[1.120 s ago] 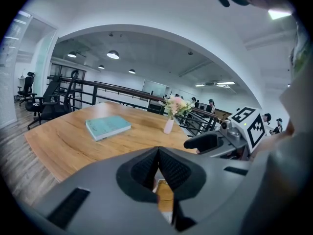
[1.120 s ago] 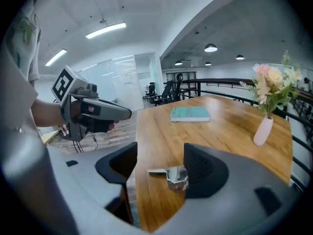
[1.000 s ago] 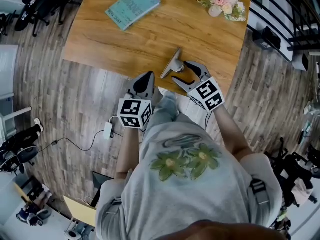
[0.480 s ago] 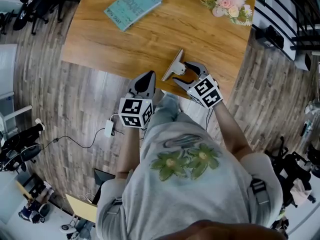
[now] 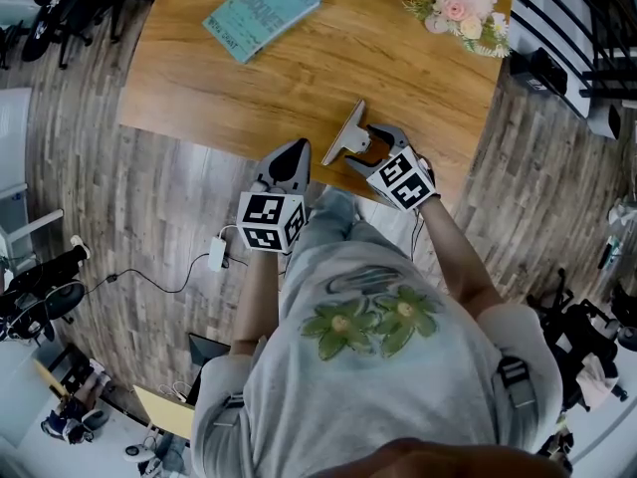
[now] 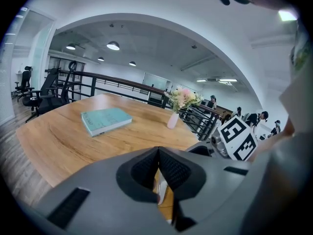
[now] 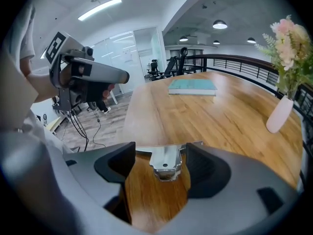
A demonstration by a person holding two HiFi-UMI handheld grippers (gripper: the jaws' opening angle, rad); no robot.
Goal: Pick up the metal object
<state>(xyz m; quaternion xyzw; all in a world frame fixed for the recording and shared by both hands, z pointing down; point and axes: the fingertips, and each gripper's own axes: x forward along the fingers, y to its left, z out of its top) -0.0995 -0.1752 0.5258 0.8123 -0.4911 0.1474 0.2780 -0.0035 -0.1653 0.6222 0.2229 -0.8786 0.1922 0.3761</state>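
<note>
**Metal object** [image 5: 348,133]: a silvery piece, a flat plate with a narrower tab in which a small hole was seen. It was found lying on the table, near the rounded edge closest to the person. In the right gripper view [image 7: 166,164] the tab was framed between the two jaws, with bare wood showing on either side of it.

**Right gripper** [image 5: 360,147]: held over the table's near edge and pointed down at the metal object. Its jaws had just been opening and were seen wide apart [image 7: 160,155]. The object's tab lay between them, but neither pad was pressed on it. The marker cube [image 5: 402,179] was carried behind the jaws.

**Left gripper** [image 5: 297,149]: held just beside the right one, off the table's edge and over the floor. Its jaws were brought together at the tips [image 6: 158,166], and nothing was clamped in them. Its marker cube [image 5: 269,223] was turned towards the head camera.

**Table** [image 5: 299,78]: wooden, with rounded corners.

**Book** [image 5: 262,12]: teal, laid flat at the far side of the table, well apart from the metal object.

**Vase of flowers** [image 5: 460,8]: pink and white blooms, set at the table's far right corner.

**Cable** [image 5: 149,289]: trailed across the wood-pattern floor [image 5: 90,147] to a white adapter.
</note>
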